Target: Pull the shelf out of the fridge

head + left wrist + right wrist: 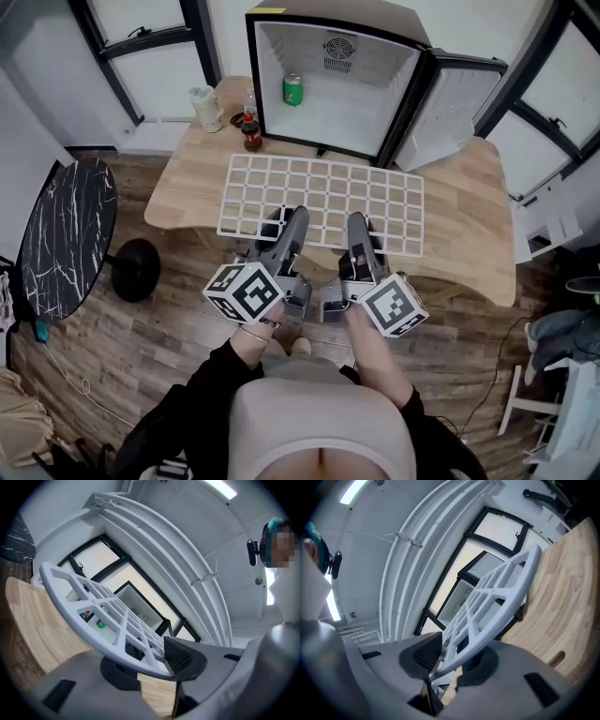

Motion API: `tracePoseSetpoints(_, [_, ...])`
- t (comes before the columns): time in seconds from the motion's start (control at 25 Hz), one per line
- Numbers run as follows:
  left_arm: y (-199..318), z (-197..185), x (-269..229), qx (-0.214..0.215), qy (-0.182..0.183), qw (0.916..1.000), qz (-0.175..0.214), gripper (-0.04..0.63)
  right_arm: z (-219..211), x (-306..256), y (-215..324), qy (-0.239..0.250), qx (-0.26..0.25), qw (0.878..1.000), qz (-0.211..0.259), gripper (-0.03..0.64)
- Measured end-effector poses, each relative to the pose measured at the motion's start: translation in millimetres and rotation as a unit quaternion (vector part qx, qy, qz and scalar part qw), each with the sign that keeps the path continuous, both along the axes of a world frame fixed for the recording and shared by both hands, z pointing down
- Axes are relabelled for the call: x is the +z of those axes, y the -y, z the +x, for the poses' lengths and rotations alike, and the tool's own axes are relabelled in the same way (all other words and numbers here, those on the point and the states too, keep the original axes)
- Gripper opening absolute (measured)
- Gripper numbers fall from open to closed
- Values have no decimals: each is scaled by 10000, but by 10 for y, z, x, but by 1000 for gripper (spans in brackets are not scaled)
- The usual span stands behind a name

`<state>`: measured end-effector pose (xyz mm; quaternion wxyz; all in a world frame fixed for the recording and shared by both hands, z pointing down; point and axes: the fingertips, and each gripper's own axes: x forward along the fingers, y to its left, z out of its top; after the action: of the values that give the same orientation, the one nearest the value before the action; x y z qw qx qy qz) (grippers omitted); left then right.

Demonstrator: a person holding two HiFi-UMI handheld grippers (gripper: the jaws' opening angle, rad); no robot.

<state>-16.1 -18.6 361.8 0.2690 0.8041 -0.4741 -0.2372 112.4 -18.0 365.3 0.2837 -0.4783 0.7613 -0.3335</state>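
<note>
The white grid shelf (323,202) is outside the fridge (333,84), held level over the wooden table (469,216). My left gripper (286,225) is shut on the shelf's near edge left of centre. My right gripper (359,230) is shut on the same edge a little to the right. In the left gripper view the shelf (108,606) runs away from the jaws, its rim pinched against the ribbed pad (180,656). In the right gripper view the shelf (497,597) is clamped likewise. The fridge door stands open to the right.
A green can (293,89) stands inside the fridge. A cola bottle (251,133) and a pale jug (204,106) stand on the table left of the fridge. A black marble round table (66,234) sits at the far left. Clutter lies at the right.
</note>
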Motion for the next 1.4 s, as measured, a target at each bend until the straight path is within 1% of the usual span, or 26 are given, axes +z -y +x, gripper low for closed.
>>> tracePoseSetpoints(0.16, [-59,-20,-3,60,-23,10000,46,149,-37,-53,-60,-14,-38,9999,119,112])
tracePoseSetpoints(0.36, [-144,10,-48,292,-19,9995,139,149,5,-65,-187,43,208,9997,137,112])
tracePoseSetpoints(0.44, [-208,-41,-45,343,-17,9993,135,149,-51,-86,-249,29,244,9995,197,112])
tracePoseSetpoints(0.6, [-406,-191,-39,437,7,9990,104,149,-194,-52,-470,72,359,9993,125,112])
tracePoseSetpoints(0.76, [-678,-330,-28,537,-1,9985,87,147,-316,-18,-777,67,508,9987,83,112])
tracePoseSetpoints(1.08, [-1366,-622,14,695,-8,9976,37,146,-642,-45,-1489,97,566,9982,186,112])
tracePoseSetpoints(1.32, [-1778,-801,7,732,-10,9973,51,146,-800,20,-1926,94,676,9977,23,112])
tracePoseSetpoints(1.4, [-1895,-856,-4,755,-6,9971,50,146,-863,-5,-2045,67,682,9976,61,112])
